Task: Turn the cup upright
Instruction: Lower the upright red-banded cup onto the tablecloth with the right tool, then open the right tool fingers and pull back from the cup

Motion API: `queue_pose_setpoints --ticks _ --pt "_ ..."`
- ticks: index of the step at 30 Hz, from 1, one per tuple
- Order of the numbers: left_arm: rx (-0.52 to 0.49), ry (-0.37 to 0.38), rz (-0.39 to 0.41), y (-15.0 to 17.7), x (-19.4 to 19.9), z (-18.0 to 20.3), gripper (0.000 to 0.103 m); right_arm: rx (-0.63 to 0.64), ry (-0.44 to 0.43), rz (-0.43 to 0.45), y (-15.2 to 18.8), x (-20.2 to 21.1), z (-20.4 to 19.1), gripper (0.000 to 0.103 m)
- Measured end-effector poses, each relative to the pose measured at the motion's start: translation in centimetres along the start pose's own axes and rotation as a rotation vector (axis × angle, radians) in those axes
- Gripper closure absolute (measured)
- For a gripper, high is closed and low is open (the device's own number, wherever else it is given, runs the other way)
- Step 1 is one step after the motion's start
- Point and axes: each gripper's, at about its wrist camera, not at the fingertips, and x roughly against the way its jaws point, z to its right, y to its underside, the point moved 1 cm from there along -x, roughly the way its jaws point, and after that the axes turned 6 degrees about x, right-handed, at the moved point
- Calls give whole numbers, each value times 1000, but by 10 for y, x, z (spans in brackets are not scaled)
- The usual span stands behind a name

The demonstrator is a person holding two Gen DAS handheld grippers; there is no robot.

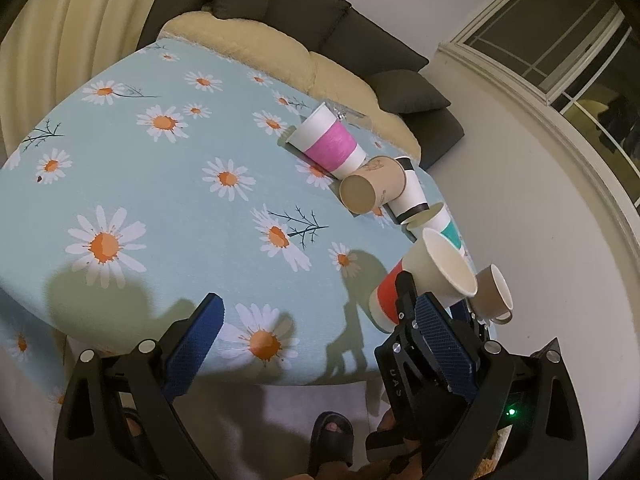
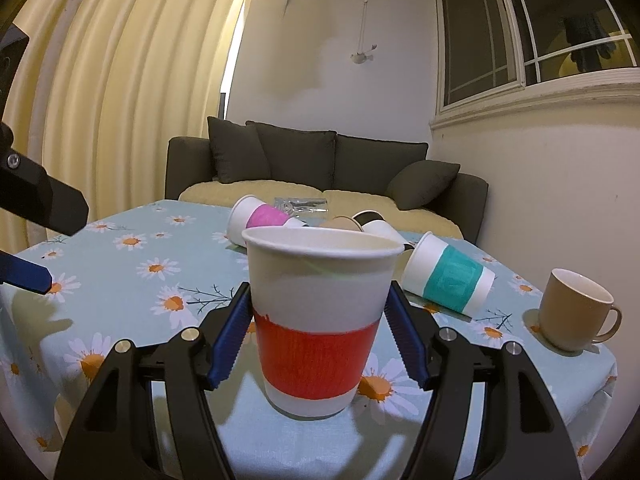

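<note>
Red-banded cup (image 2: 316, 320): upright, mouth up, well left of the beige mug (image 2: 576, 308) and nearer the camera, close over the daisy tablecloth (image 2: 192, 248). Hard to tell whether the base already rests on the cloth. Clamped at mid-height by the right gripper (image 2: 319, 288), blue pads pressed to both sides of the wall just above the red band. Left gripper (image 1: 316, 300) empty, fingers spread wide, hanging over the near edge of the table, further left of the mug.

Judged as the set-down stage of the flip. Lower straight down until the base sits flat. Keep the rim level, since a paper wall dents under a hard squeeze and springs when freed. Ease the pads apart evenly and only a little at first. Draw back along the finger line, away from the mug, without brushing the rim. Watch the teal-banded cup (image 2: 450, 280), on its side just left of the mug: likely to roll if nudged.

On writing: pale letters on the right gripper's body, seen from the left wrist view, apparently "UAS" (image 1: 396, 384). Small printed drawing on the brown cup (image 1: 368, 188), lying beyond the mug, too small to read. No brand legible on any band.
</note>
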Motion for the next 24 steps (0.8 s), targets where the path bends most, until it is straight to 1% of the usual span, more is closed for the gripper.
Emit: queue_pose_setpoints --ticks 1,2,9,12,15,17,24 --pt "-2 0 1 0 0 0 9 1 0 3 0 1 0 28" --pt "-4 0 0 0 1 1 9 1 0 5 0 2 0 27" --pt "-9 4 0 1 3 1 9 7 4 -5 0 4 1 27" --pt "-13 1 7 0 4 2 9 2 6 -1 -3 7 4 24" --pt "-16 2 10 0 5 3 9 -14 5 -11 -7 12 10 19" --pt "-24 -1 18 0 6 4 9 -24 -4 -25 -11 18 14 19" --pt "-54 -22 56 5 21 6 9 -12 -28 -19 -28 60 25 18"
